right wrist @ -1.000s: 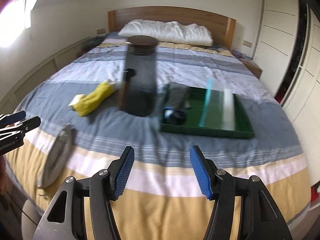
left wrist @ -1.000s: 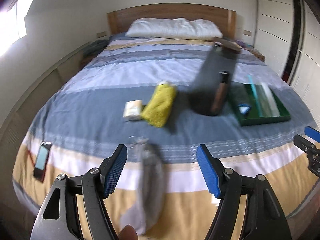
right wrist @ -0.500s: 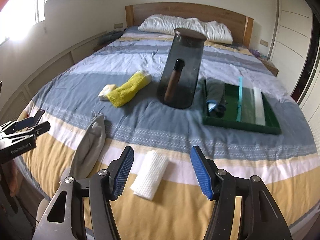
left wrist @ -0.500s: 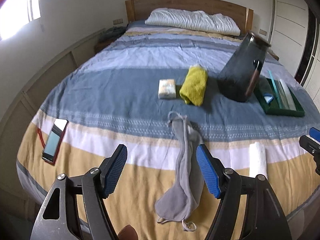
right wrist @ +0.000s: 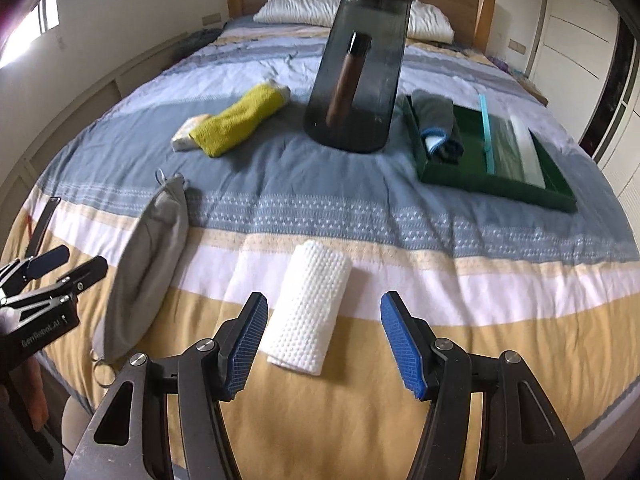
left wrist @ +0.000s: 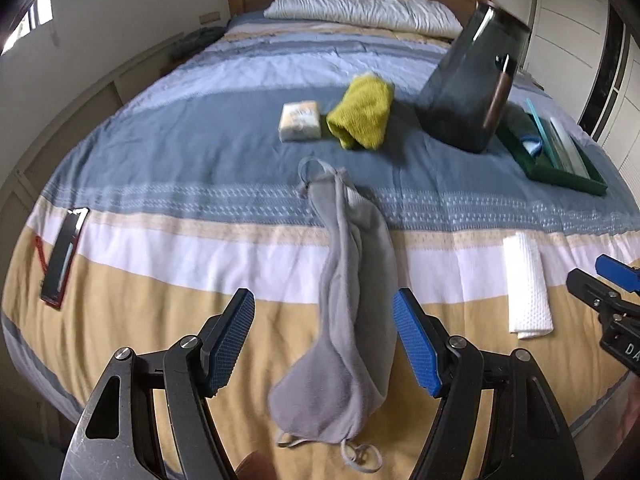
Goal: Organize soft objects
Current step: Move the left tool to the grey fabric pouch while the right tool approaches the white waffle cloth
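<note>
A grey drawstring pouch [left wrist: 352,312] lies lengthwise on the bed, its near end between the fingers of my open, empty left gripper [left wrist: 324,344]; it also shows in the right wrist view [right wrist: 148,264]. A folded white waffle cloth [right wrist: 308,308] lies just ahead of my open, empty right gripper [right wrist: 324,340], nearer its left finger; it shows in the left wrist view [left wrist: 526,284] too. A rolled yellow towel [left wrist: 362,112] and a small white packet [left wrist: 300,120] lie farther up the bed.
A tall dark translucent bin [right wrist: 360,68] holding a brown bottle stands mid-bed. A green tray [right wrist: 560,196] with folded cloths lies to its right. A phone [left wrist: 64,256] lies at the bed's left edge. Pillows [left wrist: 360,8] and headboard are at the far end.
Both grippers have dropped lower and closer to the foot of the bed. The pouch now lies between the left fingers and the white cloth is just ahead of the right ones.
</note>
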